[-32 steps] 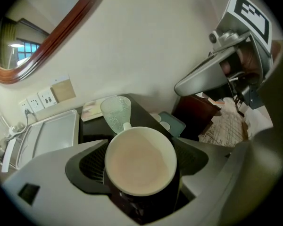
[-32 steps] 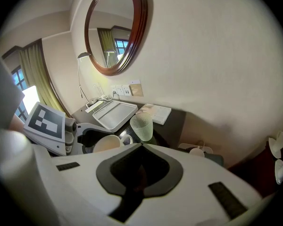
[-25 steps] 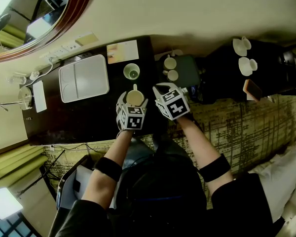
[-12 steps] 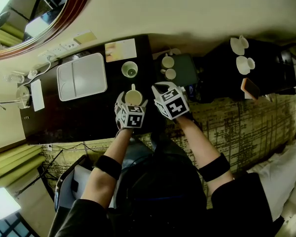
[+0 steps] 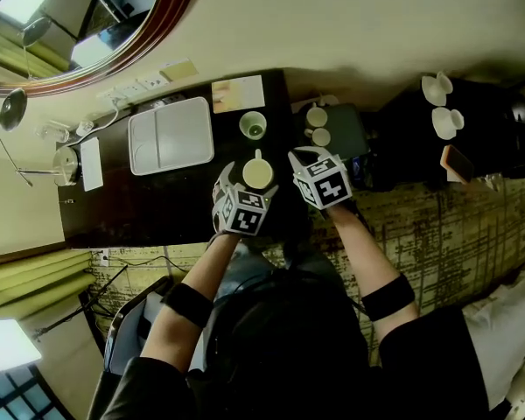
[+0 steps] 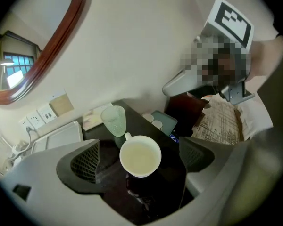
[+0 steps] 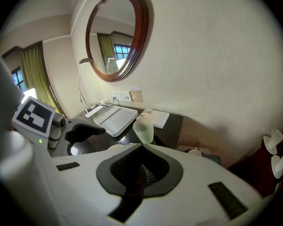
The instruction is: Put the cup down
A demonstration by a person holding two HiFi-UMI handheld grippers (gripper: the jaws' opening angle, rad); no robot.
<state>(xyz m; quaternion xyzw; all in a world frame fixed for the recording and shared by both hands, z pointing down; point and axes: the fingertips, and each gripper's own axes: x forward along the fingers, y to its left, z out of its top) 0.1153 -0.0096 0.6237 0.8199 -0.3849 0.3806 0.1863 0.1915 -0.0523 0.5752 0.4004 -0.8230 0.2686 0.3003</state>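
A white cup (image 5: 257, 174) with a pale inside stands upright on the dark table (image 5: 157, 208), its handle toward the wall. My left gripper (image 5: 250, 187) straddles it, and its jaws have just been opening. In the left gripper view the cup (image 6: 140, 155) sits between the two pads (image 6: 85, 161), with a gap on each side. My right gripper (image 5: 303, 157) hovers just right of the cup. Its jaws are shut with nothing between them, as the right gripper view shows (image 7: 142, 169).
A green glass (image 5: 253, 126) stands just behind the cup. A white tray (image 5: 170, 135) lies to the left, a booklet (image 5: 237, 94) by the wall. A small green tray (image 5: 332, 129) with two small cups is at the right. The table's near edge runs just below the grippers.
The left jaws have spread wider round the cup and the left gripper has drawn back and up a little. The cup stays on the table. The right gripper has held still.
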